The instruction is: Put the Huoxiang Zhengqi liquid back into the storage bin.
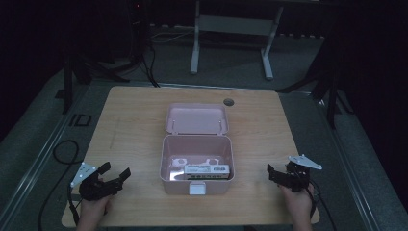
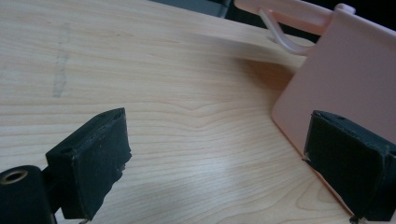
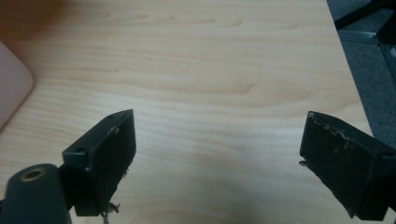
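A pink plastic box (image 1: 197,185) stands open in the middle of the wooden table (image 1: 134,120), its lid (image 1: 197,118) folded back flat behind it. Inside, near the front wall, lies a small white and green carton (image 1: 208,171). My left gripper (image 1: 114,171) rests near the front left edge, open and empty, to the left of the box. In the left gripper view its jaws (image 2: 215,158) stand wide apart, with the box wall (image 2: 345,79) just beyond the right one. My right gripper (image 1: 280,171) sits open and empty to the right of the box. Bare wood shows between its jaws (image 3: 217,158).
A round cable hole (image 1: 228,102) sits at the table's back edge. A black cable (image 1: 60,154) loops on the floor at the left. A white frame's legs (image 1: 195,53) stand on the floor behind the table. The pink box corner (image 3: 11,88) shows at the left of the right gripper view.
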`<state>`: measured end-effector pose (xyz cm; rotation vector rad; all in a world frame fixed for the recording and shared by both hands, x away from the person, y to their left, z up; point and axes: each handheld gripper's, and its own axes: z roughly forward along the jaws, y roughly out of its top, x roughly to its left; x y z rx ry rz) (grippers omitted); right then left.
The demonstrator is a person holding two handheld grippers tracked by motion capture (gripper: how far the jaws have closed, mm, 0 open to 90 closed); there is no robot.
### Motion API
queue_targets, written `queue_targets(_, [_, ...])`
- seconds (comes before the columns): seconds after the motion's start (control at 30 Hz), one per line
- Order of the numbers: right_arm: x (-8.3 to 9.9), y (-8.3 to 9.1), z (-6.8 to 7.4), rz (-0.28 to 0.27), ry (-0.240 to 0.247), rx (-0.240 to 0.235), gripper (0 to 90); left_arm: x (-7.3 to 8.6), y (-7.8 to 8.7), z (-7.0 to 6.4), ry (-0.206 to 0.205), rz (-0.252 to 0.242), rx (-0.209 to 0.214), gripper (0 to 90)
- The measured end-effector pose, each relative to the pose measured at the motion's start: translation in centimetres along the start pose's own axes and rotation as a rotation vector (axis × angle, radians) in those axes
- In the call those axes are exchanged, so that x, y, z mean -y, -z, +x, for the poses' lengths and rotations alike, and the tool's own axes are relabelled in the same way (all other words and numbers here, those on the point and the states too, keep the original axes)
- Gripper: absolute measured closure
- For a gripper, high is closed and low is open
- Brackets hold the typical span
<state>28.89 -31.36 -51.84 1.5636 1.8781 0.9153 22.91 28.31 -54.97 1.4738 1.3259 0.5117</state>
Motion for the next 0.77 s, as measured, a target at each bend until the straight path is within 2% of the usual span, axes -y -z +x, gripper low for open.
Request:
queue_targets(0.1, [1.1, 0.0, 0.0, 0.008, -0.030, 0.029, 10.8, 0.0, 0.0, -0.1, -0.003, 0.006, -0.014, 7.0])
queue_targets(0.3, [2.6, -0.1, -0.2, 0.023, -0.094, 0.047, 10.8, 0.1, -0.1, -0.3, -0.021, 0.016, -0.009, 7.1])
queue_targets(0.57, [3.2, -0.2, 0.0, 0.047, -0.052, 0.072, 10.8, 0.1, -0.2, -0.4, -0.021, 0.026, -0.008, 7.1])
queue_targets(0.7, [3.1, -0.1, 0.1, 0.050, -0.034, 0.052, 13.5, 0.1, -0.3, -0.4, -0.022, 0.024, -0.004, 7.1])
queue_targets(0.73, [3.1, 0.0, 0.1, 0.046, -0.025, 0.035, 13.5, 0.1, -0.3, -0.4, -0.022, 0.024, -0.004, 7.1])
queue_targets(0.77, [3.0, -0.1, 0.2, 0.053, -0.030, -0.016, 13.4, 0.1, -0.3, -0.4, -0.020, 0.024, -0.007, 7.1])
